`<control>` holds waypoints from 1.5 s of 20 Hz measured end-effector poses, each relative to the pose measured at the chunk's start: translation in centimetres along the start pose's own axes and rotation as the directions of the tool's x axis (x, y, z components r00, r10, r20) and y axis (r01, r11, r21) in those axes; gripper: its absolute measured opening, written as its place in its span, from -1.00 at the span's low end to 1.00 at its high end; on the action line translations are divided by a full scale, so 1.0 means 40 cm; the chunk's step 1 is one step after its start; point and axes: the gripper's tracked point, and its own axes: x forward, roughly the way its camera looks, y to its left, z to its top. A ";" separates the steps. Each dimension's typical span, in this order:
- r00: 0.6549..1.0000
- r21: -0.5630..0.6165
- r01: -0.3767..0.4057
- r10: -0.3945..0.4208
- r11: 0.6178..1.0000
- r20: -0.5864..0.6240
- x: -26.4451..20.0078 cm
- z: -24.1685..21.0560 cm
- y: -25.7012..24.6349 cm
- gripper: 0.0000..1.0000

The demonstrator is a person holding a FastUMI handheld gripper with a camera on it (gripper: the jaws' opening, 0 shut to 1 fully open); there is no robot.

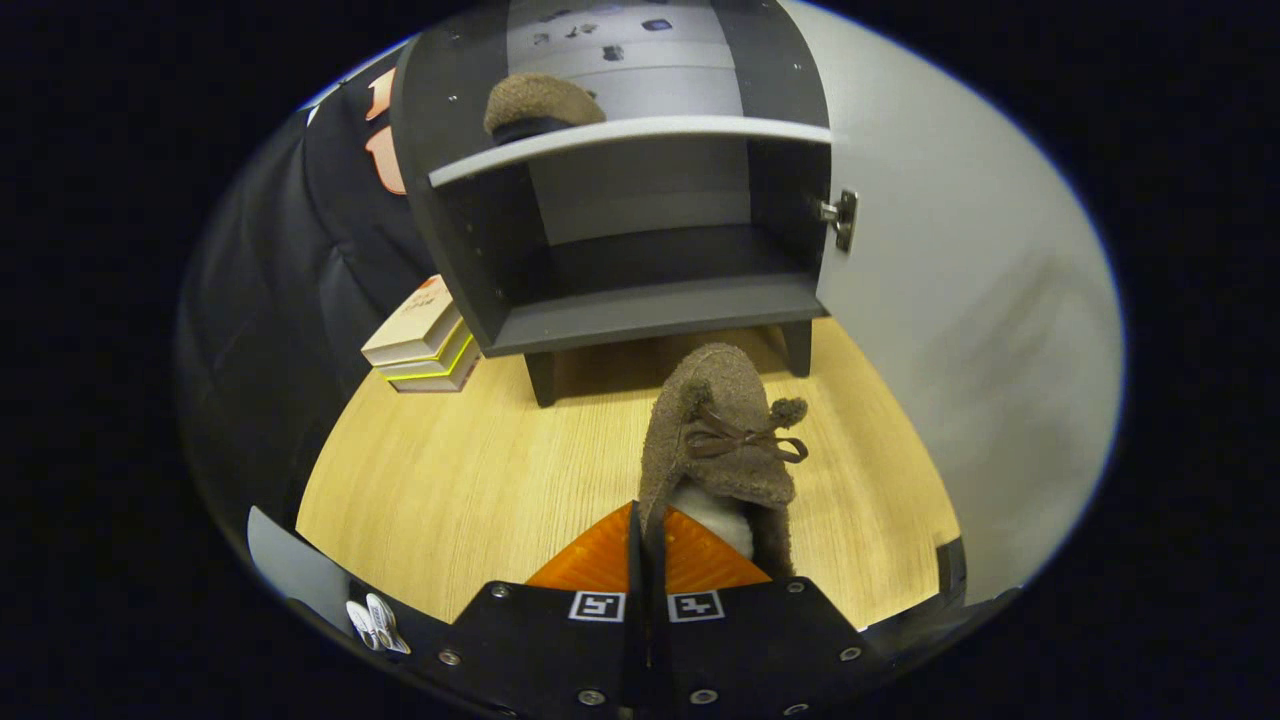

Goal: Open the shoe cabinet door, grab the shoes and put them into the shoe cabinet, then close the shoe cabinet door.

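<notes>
A brown suede shoe (725,430) with a bow and white fleece lining hangs from my gripper (648,535), whose fingers are shut on the edge of its collar. Its toe points toward the shoe cabinet (620,230) just beyond, above the wooden table. The cabinet door (960,300) stands swung open to the right, with a metal hinge at its inner edge. A second brown shoe (543,103) rests on the cabinet's upper shelf, at the left. The lower compartment (650,270) holds nothing.
A stack of books (425,340) lies on the wooden table (450,470) just left of the cabinet. The open white door walls off the right side. Black cloth hangs at the left.
</notes>
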 end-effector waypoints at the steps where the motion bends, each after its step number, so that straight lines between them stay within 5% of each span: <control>1: 1.000 0.001 0.005 -0.005 1.000 0.023 -0.017 0.030 0.010 -0.97; 14: 0.967 -0.024 0.024 -0.017 0.999 0.255 -0.210 0.405 0.061 -0.98; 30: 0.966 -0.130 0.017 0.017 0.991 0.258 -0.003 0.791 -0.019 -0.97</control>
